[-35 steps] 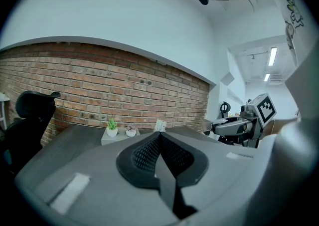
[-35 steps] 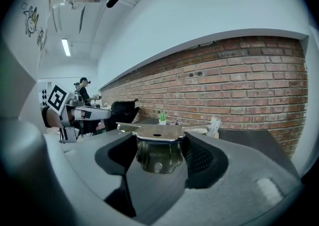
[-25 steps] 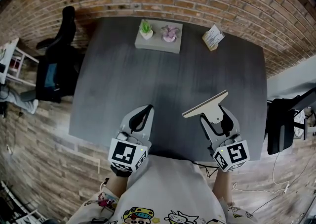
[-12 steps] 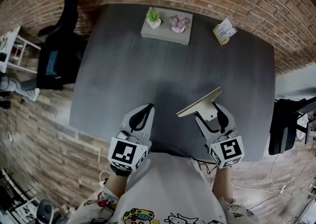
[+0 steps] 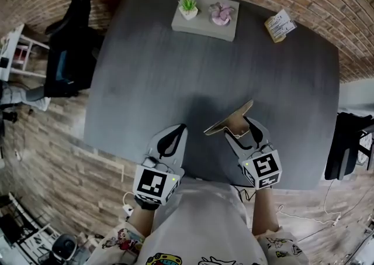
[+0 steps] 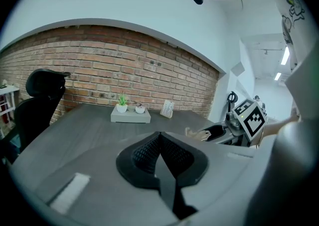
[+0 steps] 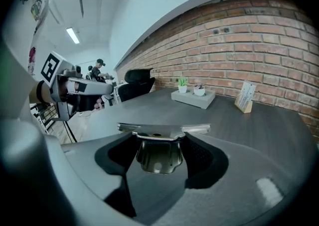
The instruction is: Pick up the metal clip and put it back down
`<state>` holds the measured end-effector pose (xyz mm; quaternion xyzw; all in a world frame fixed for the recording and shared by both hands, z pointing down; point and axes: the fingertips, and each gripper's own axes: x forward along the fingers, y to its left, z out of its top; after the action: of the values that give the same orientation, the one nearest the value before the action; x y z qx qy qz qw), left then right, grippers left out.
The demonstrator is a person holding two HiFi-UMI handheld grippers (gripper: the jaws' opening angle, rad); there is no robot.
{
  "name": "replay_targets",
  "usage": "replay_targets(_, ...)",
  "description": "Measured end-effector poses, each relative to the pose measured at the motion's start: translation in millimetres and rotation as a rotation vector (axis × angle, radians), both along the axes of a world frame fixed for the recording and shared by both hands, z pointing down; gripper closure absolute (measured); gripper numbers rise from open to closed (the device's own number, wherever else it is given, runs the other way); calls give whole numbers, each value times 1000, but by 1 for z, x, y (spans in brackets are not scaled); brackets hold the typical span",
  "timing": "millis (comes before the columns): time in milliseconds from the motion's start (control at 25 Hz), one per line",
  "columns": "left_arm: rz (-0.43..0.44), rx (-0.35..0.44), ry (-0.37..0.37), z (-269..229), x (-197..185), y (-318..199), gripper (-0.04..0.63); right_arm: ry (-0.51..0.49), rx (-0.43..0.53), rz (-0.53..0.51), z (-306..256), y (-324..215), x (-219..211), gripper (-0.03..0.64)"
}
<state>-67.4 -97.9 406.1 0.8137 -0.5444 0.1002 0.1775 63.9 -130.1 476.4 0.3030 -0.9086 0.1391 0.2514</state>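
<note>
Pickup is done: the right gripper (image 5: pixel 244 132) pinches the flat silver metal clip (image 5: pixel 229 119) by its handle, at five o'clock over the dark grey table (image 5: pixel 175 71), seemingly just clear of it. The left gripper (image 5: pixel 174 136), fingers pressed together, holds nothing. Set-down remains.

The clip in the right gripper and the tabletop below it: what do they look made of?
Metal clip: thin pressed sheet metal, bare and fairly shiny, judging by its glinting highlights and raised stamped rim; steel is only a guess. Tabletop: dark grey and matte with faint lengthwise streaks, probably wood-grain laminate, though painted wood is possible.
</note>
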Motion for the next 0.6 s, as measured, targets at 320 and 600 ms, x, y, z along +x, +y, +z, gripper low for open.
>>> replay_targets(320,28,-42,6,20,8,-2,597,53,-52,-31,44,5,-11,333)
replay_targets(600,43,-69,5,35,9,2,597,98,-80,-76,76,14,-23,333)
